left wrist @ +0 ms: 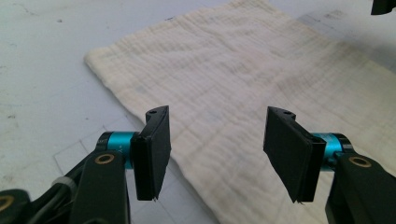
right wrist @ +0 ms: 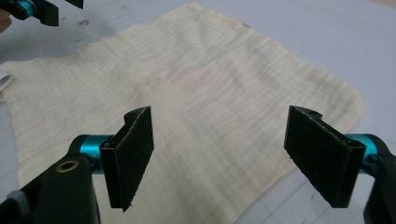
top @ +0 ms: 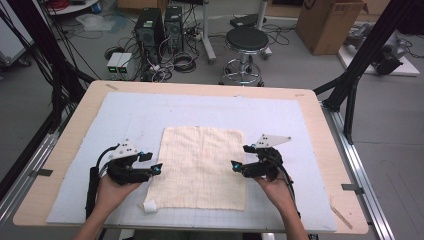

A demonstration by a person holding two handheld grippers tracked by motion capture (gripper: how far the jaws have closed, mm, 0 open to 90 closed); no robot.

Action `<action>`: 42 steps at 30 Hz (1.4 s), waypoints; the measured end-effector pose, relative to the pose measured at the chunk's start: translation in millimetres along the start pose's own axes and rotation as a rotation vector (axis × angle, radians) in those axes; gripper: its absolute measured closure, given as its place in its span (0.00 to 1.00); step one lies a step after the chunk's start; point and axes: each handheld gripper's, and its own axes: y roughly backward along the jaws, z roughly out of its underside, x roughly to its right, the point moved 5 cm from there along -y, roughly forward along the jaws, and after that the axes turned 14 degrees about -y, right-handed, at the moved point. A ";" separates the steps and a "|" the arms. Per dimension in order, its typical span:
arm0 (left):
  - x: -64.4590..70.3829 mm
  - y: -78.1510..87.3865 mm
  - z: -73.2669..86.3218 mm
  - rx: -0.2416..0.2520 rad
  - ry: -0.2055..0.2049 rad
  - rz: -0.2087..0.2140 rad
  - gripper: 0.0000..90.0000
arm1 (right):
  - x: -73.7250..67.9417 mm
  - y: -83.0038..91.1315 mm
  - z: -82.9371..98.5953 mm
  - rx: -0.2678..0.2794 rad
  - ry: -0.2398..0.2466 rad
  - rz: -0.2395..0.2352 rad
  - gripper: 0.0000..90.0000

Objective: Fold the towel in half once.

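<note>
Evidently nothing is done yet: the cloth [top: 202, 167] lies flat and unfolded, with the left claw [top: 151, 163] and right claw [top: 242, 158] gaping empty at its side edges.

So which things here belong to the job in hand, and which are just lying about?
In the job:
- cream cloth, flat on the pale mat
- left gripper, jaws open at the cloth's left edge
- right gripper, jaws open at its right edge

Lying about:
- small white scrap by the cloth's near left corner
- stool, computer towers and cardboard box on the floor
</note>
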 end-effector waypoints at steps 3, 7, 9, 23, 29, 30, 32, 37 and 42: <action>-9.0 -4.3 -11.0 0.004 0.004 -0.003 0.47 | 5.4 -1.8 -12.3 0.004 -0.006 0.014 0.29; -24.9 -13.5 -31.5 0.006 -0.007 -0.017 0.48 | 15.3 -6.4 -27.9 -0.010 -0.018 0.039 0.32; -31.0 -19.7 -40.3 0.001 -0.012 -0.029 0.48 | 22.3 -9.6 -36.4 -0.019 -0.033 0.060 0.33; -85.6 -60.7 -43.4 -0.036 0.098 -0.166 0.56 | 59.2 -37.5 -67.6 -0.012 -0.084 0.139 0.44; -95.3 -85.6 -22.6 -0.108 0.146 -0.172 0.58 | 74.3 -53.6 -56.9 -0.050 -0.125 0.142 0.47; -94.4 -89.2 -21.0 -0.112 0.155 -0.165 0.59 | 76.0 -55.7 -55.7 -0.052 -0.134 0.140 0.48; -93.3 -95.6 -18.5 -0.123 0.153 -0.166 0.61 | 78.8 -59.5 -54.3 -0.039 -0.162 0.109 0.53; -94.8 -103.7 -10.6 -0.171 0.186 -0.184 0.64 | 84.1 -67.8 -49.7 -0.058 -0.186 0.135 0.61; -95.4 -106.9 -7.2 -0.180 0.209 -0.170 0.69 | 89.4 -72.7 -41.5 -0.124 -0.179 0.220 0.61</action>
